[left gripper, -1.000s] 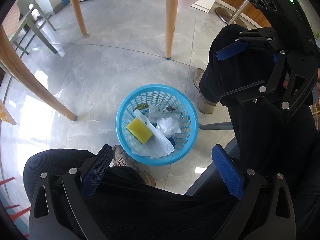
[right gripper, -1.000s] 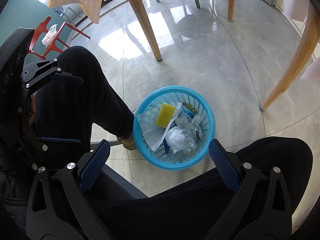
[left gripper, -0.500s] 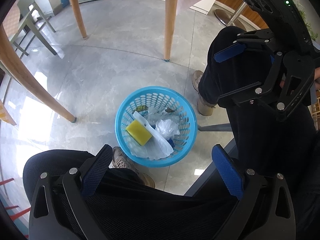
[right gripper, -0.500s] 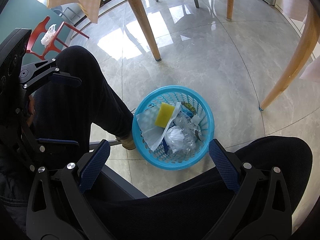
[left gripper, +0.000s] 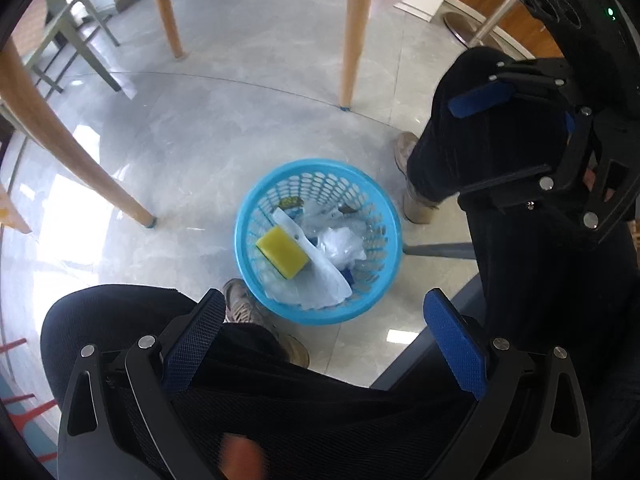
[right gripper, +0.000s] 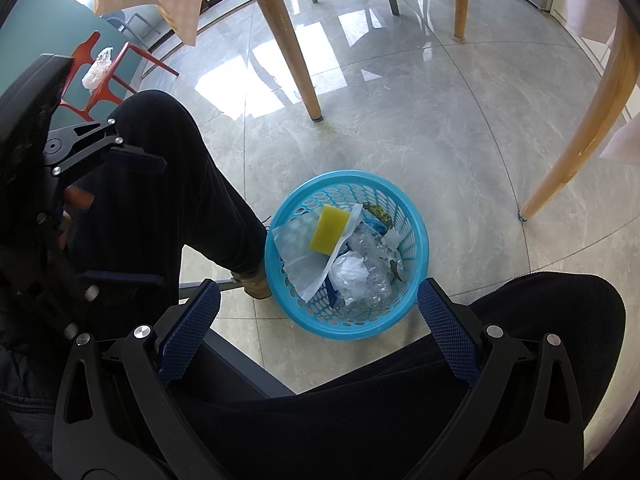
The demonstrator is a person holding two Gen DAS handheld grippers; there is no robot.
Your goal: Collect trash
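A round blue plastic basket stands on the floor between a seated person's feet. Inside lie a yellow sponge, a white plastic bag and crumpled clear plastic. My left gripper hangs open and empty high above the basket, over the person's knee. My right gripper is open and empty too, at a similar height over the other leg.
Wooden table legs stand on the glossy grey tiles beyond the basket. The person's shoes flank it. A dark chair base lies underneath. A red chair holds a white wad at far left.
Both views have drifted only slightly. The grippers stay open and the basket's contents have not moved.
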